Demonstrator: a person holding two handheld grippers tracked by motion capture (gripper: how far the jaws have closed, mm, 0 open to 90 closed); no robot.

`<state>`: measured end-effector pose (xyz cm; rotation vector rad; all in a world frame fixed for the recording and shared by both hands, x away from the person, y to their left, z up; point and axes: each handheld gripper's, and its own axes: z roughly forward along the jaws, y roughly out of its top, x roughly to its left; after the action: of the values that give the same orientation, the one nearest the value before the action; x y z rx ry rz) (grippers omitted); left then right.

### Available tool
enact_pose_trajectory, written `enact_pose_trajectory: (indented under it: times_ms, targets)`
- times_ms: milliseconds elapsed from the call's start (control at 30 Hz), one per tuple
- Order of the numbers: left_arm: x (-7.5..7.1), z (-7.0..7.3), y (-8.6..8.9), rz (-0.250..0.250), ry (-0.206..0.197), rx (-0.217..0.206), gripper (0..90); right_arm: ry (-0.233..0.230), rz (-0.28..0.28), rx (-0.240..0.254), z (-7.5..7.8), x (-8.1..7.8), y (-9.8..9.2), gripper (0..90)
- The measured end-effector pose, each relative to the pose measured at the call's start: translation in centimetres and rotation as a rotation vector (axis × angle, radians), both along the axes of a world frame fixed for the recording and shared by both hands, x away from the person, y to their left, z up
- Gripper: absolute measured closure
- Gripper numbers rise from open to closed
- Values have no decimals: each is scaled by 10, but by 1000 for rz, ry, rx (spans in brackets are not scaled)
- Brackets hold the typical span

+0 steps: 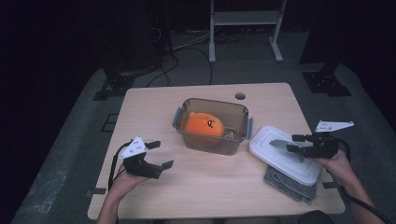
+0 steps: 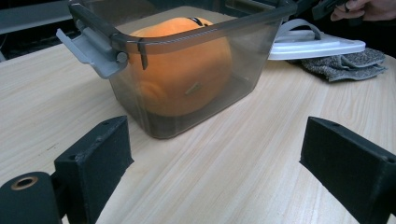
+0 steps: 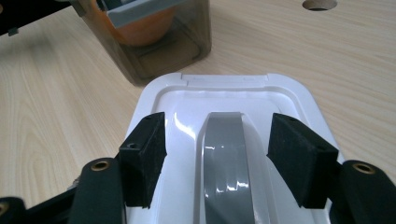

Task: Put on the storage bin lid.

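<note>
Near the worktop's (image 1: 154, 100) left edge, toward the front, the left gripper (image 1: 157, 154) hangs above bare wood with its jaws spread wide and nothing between them. In the left gripper view they frame the smoky clear bin (image 2: 205, 56) ahead, well apart from it.

The bin stands at the middle of the worktop toward the back edge, grey latches at both ends, with an orange plush toy (image 1: 204, 124) lying inside.

Just right of the bin, near the right edge, the white lid (image 1: 275, 158) lies flat on a folded grey cloth (image 1: 289, 184) that sticks out at its front side.

The right gripper (image 1: 295, 143) hovers low over the lid, jaws spread. In the right gripper view the lid's grey handle (image 3: 224, 158) runs straight up between the two pads (image 3: 144, 154), one pad on each side of it, with a gap left on both sides. The pads do not press on the handle; whether they touch the white surface beneath cannot be told.
</note>
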<state>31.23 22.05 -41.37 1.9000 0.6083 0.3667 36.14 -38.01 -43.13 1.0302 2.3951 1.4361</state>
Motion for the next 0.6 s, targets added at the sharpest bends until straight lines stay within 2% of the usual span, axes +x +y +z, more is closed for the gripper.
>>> enact_pose_trajectory:
  times_ms: [233,333,600]
  targets:
    - [0,0,1,0,-1,0,79,-7,-3,-17,-8,1,5,358]
    - [0,0,1,-1,-1,1,79,-4,-1,-10,-11,2,6,358]
    - [0,0,1,-2,-1,1,78,-13,-1,-27,-18,4,8,458]
